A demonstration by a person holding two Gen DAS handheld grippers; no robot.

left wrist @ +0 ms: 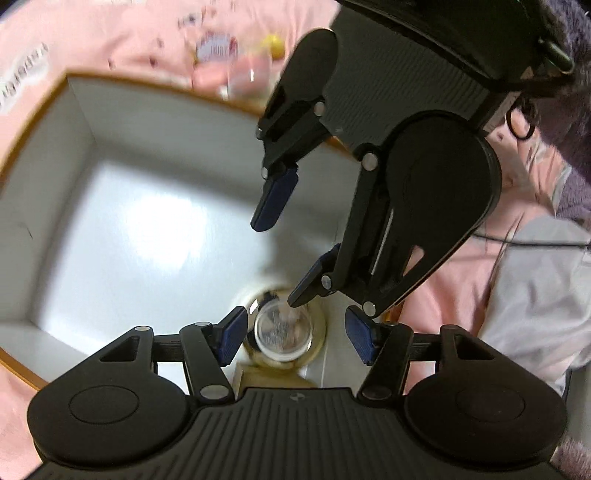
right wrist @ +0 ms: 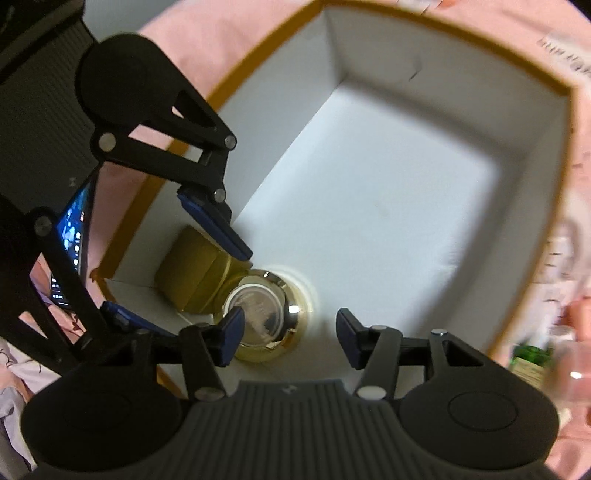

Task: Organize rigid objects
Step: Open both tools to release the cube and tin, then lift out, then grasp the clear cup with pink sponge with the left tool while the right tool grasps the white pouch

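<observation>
A large open cardboard box with white inside walls and an orange-brown rim [left wrist: 85, 122] sat on a pink printed bedcover [left wrist: 122, 33]. This box was the landmark: everything being sorted ended up in one corner of it. Standing upright on the box floor, tight against that corner, was a round jar with a gold body and a clear lid [left wrist: 283, 330], and touching it on the corner side was a small gold-tan box [right wrist: 188, 266]. Packing them against the walls probably kept the rest of the floor free for further items.

Both tools pointed steeply down into the box over the jar. The left gripper [left wrist: 293, 336] had its blue pads apart on either side of the jar lid, not pressing on it, so the jar stood free. The right gripper [right wrist: 286, 341] was likewise spread, with one pad overlapping the jar's edge in view and the other well clear; nothing was held. Each tool's black linkage crossed the other's view, showing the two were close together above the same corner.

Outside the box, on the bedcover, a green bottle [right wrist: 532, 360] and a clear glass item [left wrist: 251, 79] lay blurred, apparently yet to be sorted.
</observation>
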